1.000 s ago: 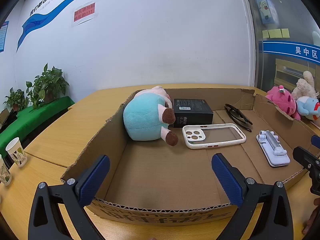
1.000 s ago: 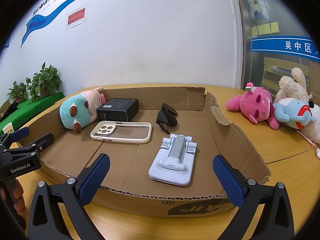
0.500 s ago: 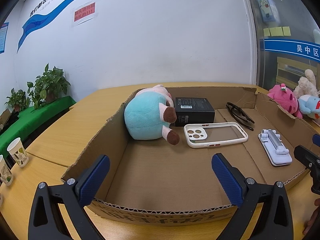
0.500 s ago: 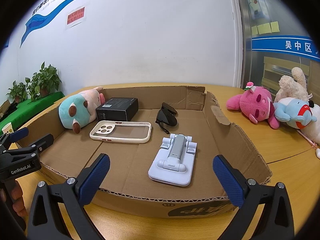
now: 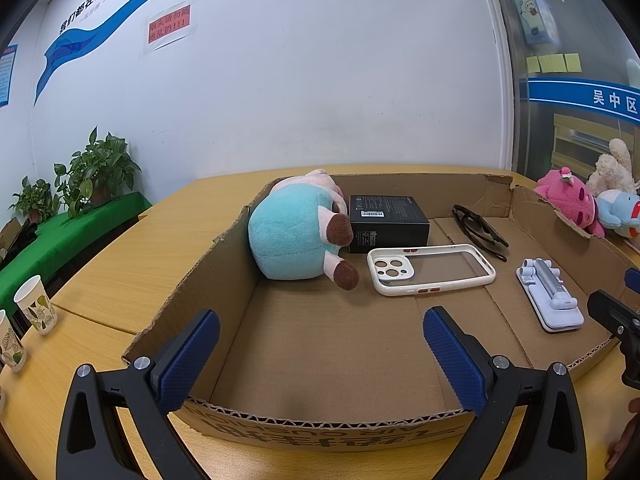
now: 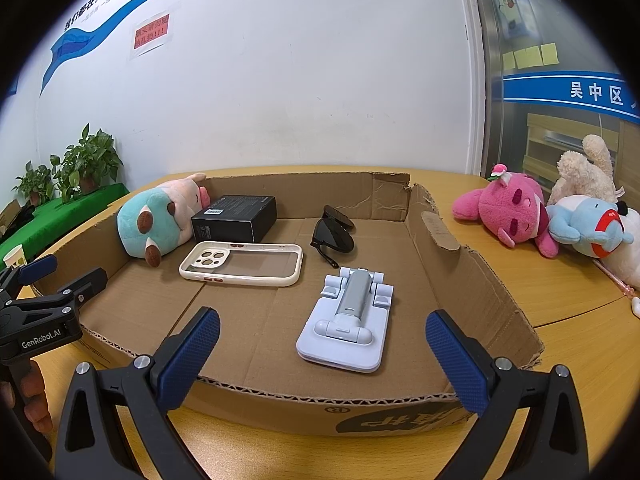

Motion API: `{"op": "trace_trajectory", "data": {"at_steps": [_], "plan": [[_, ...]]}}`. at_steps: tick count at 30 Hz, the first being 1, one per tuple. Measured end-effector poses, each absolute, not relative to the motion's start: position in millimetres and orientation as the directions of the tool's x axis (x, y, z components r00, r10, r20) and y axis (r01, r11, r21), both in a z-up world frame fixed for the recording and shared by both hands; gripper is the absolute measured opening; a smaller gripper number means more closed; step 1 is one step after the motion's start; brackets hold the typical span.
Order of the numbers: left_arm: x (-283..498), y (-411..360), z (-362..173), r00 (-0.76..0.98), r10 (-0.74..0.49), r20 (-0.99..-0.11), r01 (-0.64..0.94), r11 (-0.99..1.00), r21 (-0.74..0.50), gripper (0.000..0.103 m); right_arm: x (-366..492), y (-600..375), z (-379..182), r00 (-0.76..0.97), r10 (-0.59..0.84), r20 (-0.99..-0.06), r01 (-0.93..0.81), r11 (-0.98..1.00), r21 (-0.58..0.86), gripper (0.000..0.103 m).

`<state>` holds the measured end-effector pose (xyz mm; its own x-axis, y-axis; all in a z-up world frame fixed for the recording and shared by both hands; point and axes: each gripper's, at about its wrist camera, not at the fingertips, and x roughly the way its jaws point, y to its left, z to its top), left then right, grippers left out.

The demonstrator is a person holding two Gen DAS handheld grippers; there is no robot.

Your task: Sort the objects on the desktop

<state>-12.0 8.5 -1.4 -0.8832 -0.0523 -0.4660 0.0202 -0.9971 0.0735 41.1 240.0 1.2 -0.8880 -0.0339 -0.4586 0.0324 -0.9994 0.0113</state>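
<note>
A: Largest item first?
B: Worktop (image 6: 580,344), carrying a shallow cardboard box (image 6: 472,276).
A: Contents, placed against the box?
B: Teal plush toy (image 5: 296,236) in its far left corner. Black carton (image 5: 386,222) touching the toy, by the back wall. Phone case (image 5: 430,270) flat mid-floor, in front of the carton. Phone stand (image 6: 352,316) near the front right. Sunglasses (image 6: 334,234) behind the stand.
A: Claws?
B: Left claw (image 5: 320,360) fingers wide apart, empty, at the box's front wall. Right claw (image 6: 322,360) likewise apart, empty.
</note>
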Motion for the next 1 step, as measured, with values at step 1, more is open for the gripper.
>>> {"op": "trace_trajectory", "data": {"at_steps": [1], "plan": [[-12.1, 8.7, -1.4, -0.883, -0.053, -0.466, 0.02, -0.997, 0.074, 0.103, 41.0, 240.0, 1.3, -0.888, -0.034, -0.459, 0.032, -0.999, 0.011, 0.103]]}}
